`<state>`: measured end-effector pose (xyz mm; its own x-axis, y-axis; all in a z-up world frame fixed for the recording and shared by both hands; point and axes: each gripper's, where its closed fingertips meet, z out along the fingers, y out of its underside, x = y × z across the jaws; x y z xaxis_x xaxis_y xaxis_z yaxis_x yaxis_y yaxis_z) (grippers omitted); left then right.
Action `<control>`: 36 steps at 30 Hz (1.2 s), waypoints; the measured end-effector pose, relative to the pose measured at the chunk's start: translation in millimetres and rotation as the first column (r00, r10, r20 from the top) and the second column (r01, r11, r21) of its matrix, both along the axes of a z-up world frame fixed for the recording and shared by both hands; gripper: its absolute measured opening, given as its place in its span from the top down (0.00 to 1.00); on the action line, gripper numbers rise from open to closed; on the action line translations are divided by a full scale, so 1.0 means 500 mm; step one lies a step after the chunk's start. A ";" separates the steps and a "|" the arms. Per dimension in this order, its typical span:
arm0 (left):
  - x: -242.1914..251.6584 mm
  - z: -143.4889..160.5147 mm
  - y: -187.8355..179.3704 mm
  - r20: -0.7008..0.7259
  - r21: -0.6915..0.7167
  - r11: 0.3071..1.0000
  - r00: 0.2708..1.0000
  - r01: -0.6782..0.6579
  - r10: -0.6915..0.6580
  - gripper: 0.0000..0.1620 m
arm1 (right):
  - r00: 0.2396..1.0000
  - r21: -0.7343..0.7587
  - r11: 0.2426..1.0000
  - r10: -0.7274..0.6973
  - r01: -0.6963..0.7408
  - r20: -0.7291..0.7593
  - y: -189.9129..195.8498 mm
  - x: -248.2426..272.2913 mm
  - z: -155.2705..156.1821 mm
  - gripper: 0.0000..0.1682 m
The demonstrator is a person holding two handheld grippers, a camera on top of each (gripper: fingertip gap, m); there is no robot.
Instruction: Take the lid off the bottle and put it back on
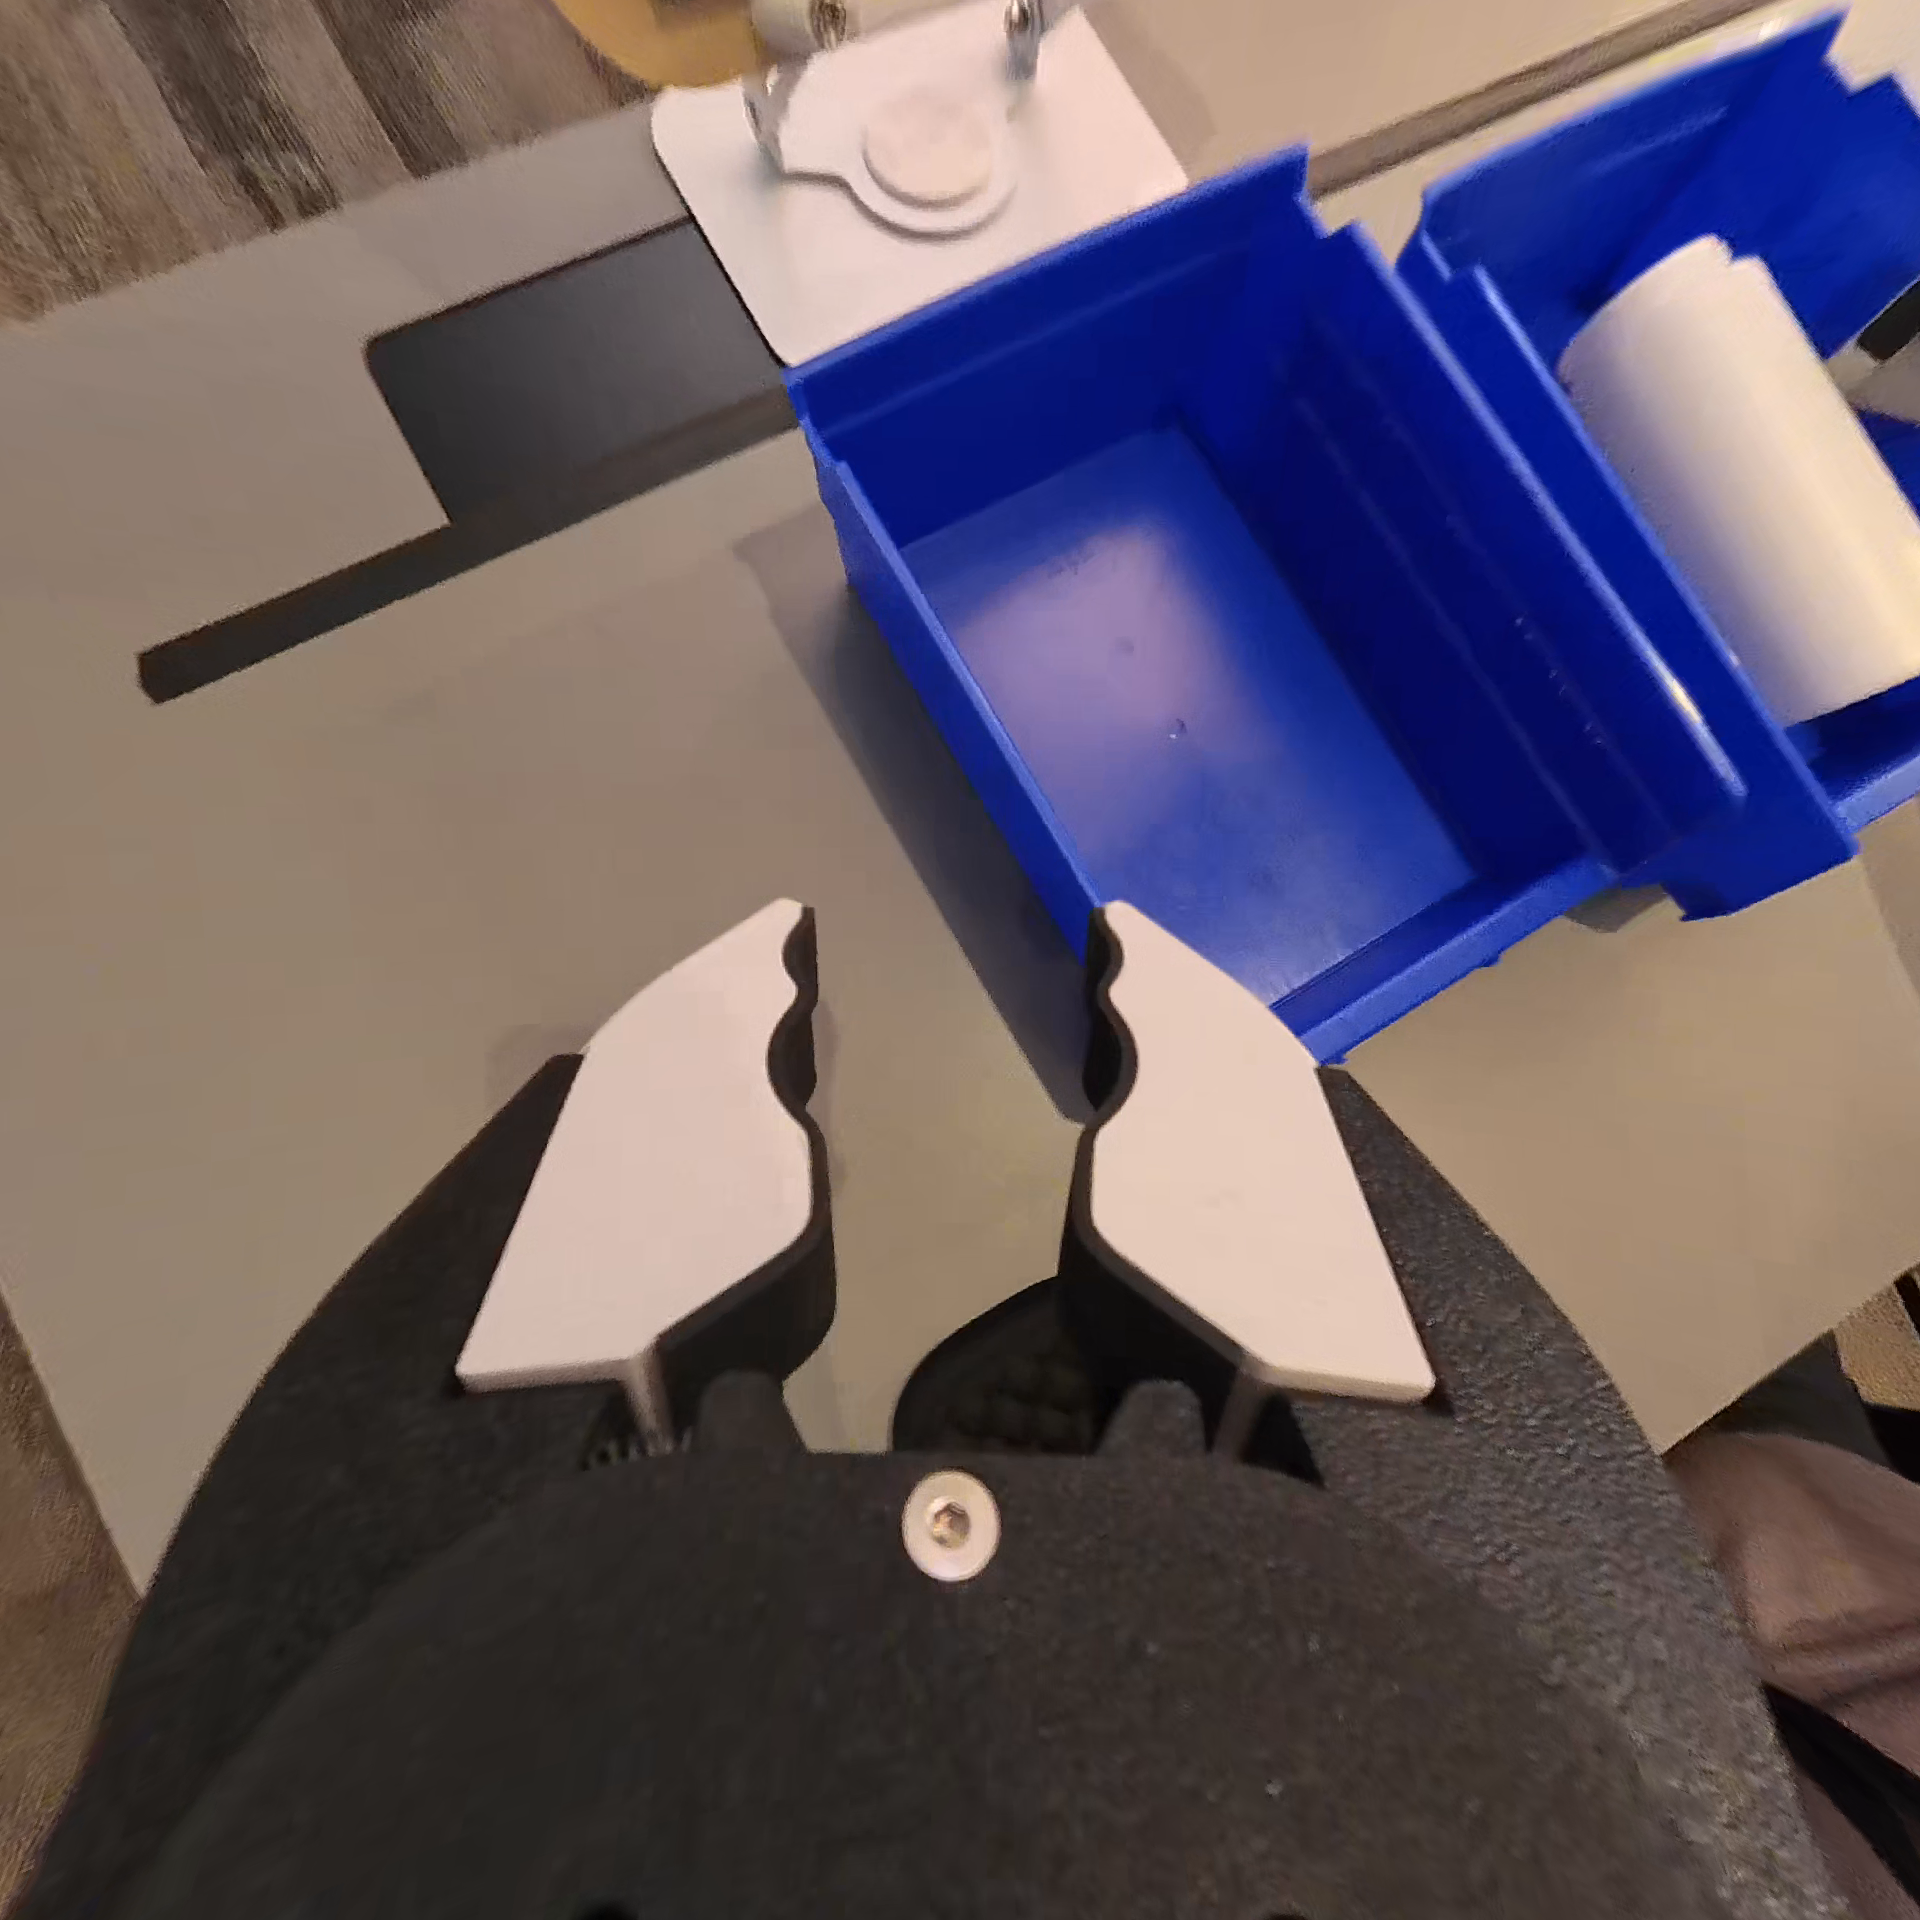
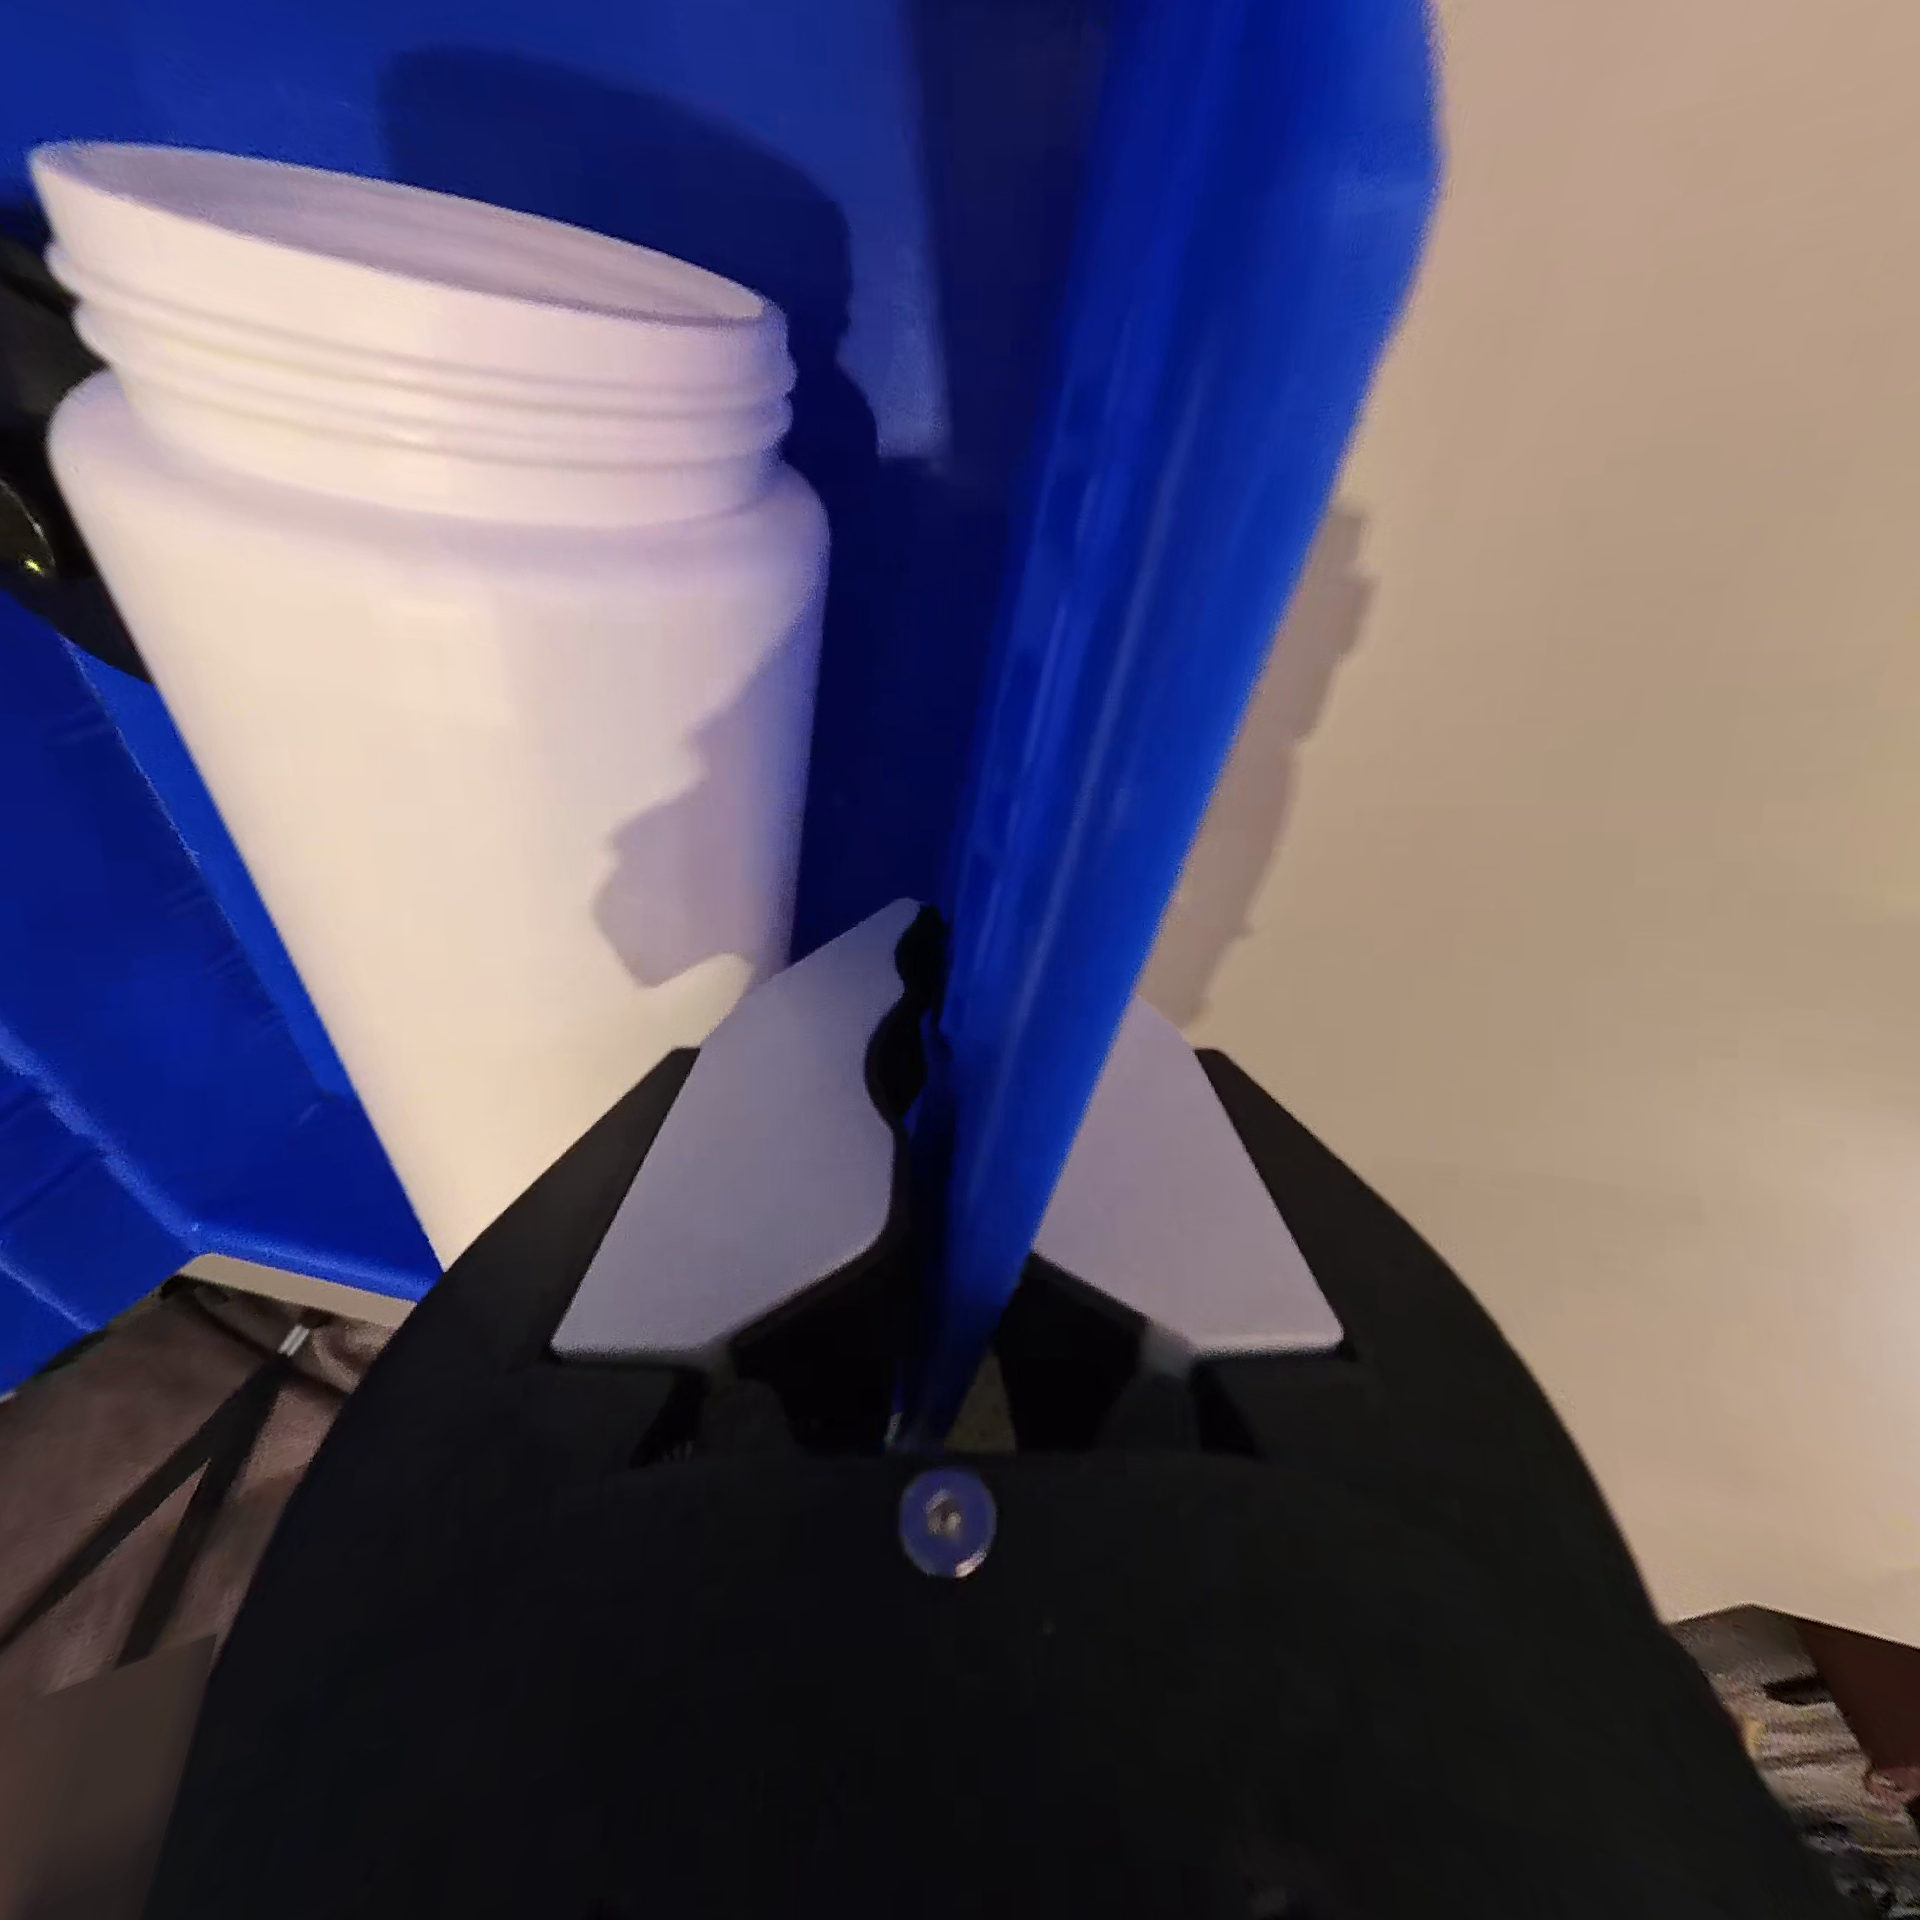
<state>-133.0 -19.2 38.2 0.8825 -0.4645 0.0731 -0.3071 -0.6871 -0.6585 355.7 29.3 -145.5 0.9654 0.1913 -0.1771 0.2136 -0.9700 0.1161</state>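
- Left gripper: rough-textured black plastic body, smooth matt grey pads.
- Bin ahead-right of it: blue plastic, slight sheen.
- Bottle left of right gripper: smooth matt white plastic, threaded neck.

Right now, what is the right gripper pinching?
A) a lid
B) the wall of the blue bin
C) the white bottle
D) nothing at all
B: the right gripper has its jaws closed on the blue bin's wall, while the lidless white bottle lies untouched inside.
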 end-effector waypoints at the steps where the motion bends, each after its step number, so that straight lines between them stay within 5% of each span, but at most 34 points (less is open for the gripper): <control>1: -0.003 0.012 -0.006 0.019 0.019 1.000 1.000 0.008 -0.009 0.70 | 1.000 -0.001 1.000 -0.018 0.018 -0.002 -0.007 0.012 0.000 0.96; 10: -0.008 0.064 -0.036 0.104 0.102 0.994 0.993 0.045 -0.055 0.70 | 0.992 -0.004 0.993 -0.117 0.117 0.037 -0.051 0.093 0.048 0.96; 18: -0.026 0.100 -0.021 0.143 0.190 0.982 0.990 -0.019 -0.009 0.69 | 0.990 0.015 0.997 -0.076 0.074 0.121 -0.029 0.045 0.218 0.96; 23: -0.072 0.171 0.010 0.204 0.381 0.900 0.969 -0.212 0.142 0.56 | 0.987 0.012 1.000 0.021 -0.023 0.160 -0.004 -0.079 0.320 0.96; 28: -0.122 0.222 0.017 0.218 0.527 0.768 0.931 -0.365 0.293 0.44 | 0.980 0.050 0.986 0.154 -0.161 0.130 0.040 -0.271 0.358 0.96; 36: -0.127 0.273 -0.024 0.212 0.669 0.631 0.914 -0.393 0.345 0.52 | 0.929 0.061 0.928 0.366 -0.369 0.048 0.073 -0.616 0.327 0.96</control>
<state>-196.6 -31.3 174.5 0.9966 -0.0397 -0.0719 -0.0749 -0.0822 -0.9938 47.6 65.9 17.8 0.8306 0.5442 -0.1182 0.5535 -0.8302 0.0670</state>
